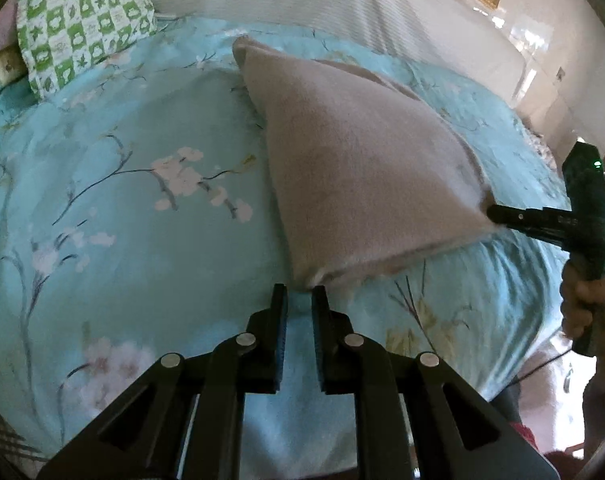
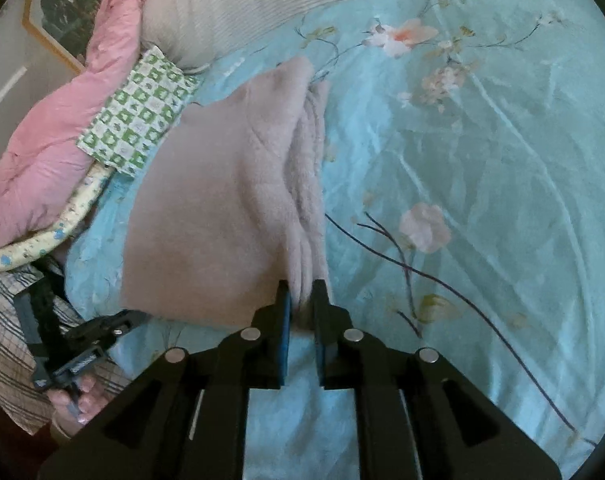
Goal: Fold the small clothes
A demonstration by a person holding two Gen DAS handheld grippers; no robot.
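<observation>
Soft, light, fleecy beige garment (image 1: 366, 160), limp and sure to sag, spread over the middle of the bed (image 1: 122, 208) with its near edge raised; best taken by corners and hems, as now. Left gripper (image 1: 300, 294) fingers narrow, near-left corner between the tips, pinch itself hard to confirm; right gripper (image 2: 302, 292) fingers narrow, nipping bunched folds at the near-right corner. Hidden or unclear: kind of garment, sleeves and far edge, underside layers; pillow (image 1: 82, 28) at upper left, frame corners cut by the lens rim.

left gripper (image 1: 300, 294) nearly closed, right gripper (image 2: 302, 290) clamped
</observation>
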